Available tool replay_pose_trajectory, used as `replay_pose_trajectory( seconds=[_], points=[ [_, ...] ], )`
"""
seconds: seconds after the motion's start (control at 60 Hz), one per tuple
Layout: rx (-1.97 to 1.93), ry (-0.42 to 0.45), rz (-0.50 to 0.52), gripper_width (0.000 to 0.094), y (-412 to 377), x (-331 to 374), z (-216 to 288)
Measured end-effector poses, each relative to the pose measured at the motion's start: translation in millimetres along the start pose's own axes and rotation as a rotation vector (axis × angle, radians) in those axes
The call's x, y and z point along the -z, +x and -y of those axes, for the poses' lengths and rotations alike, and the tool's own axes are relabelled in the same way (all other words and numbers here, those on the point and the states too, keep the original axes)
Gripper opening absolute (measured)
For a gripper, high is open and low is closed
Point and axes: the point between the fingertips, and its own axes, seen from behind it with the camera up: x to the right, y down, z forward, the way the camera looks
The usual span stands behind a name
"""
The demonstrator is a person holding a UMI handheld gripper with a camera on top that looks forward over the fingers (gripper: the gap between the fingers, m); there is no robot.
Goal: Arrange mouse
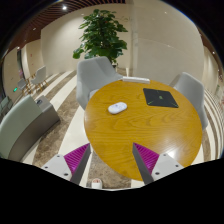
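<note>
Fingers (112, 160) with magenta pads stood apart, holding nothing | round wooden table (140, 130) lay beyond them | small white mouse (118, 107) rested farther ahead | square black mouse mat (159, 97) lay beside it, apart

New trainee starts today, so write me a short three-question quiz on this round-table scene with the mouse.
1. True or false: the white mouse lies between the fingers of the claw.
2. What lies on the round wooden table beside the mouse? A) a laptop B) a black square mouse pad C) a keyboard
3. Fill in: beyond the table and the grey chair stands a green ____.

Key
1. False: the mouse rests on the table well beyond the open fingers.
2. B
3. plant
</note>
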Motion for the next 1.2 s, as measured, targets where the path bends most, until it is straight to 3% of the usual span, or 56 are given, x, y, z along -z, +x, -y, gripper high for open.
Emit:
replay_pose_trajectory(
  seconds=[0.5,0.883,1.2],
  points=[
    [-0.064,0.038,-0.1,0.0878,-6.7,-135.7,58.9],
    [-0.101,0.007,-0.142,0.0876,3.5,-253.6,90.6],
    [-0.097,0.009,-0.158,0.0877,11.8,-294.7,120.6]
  ],
)
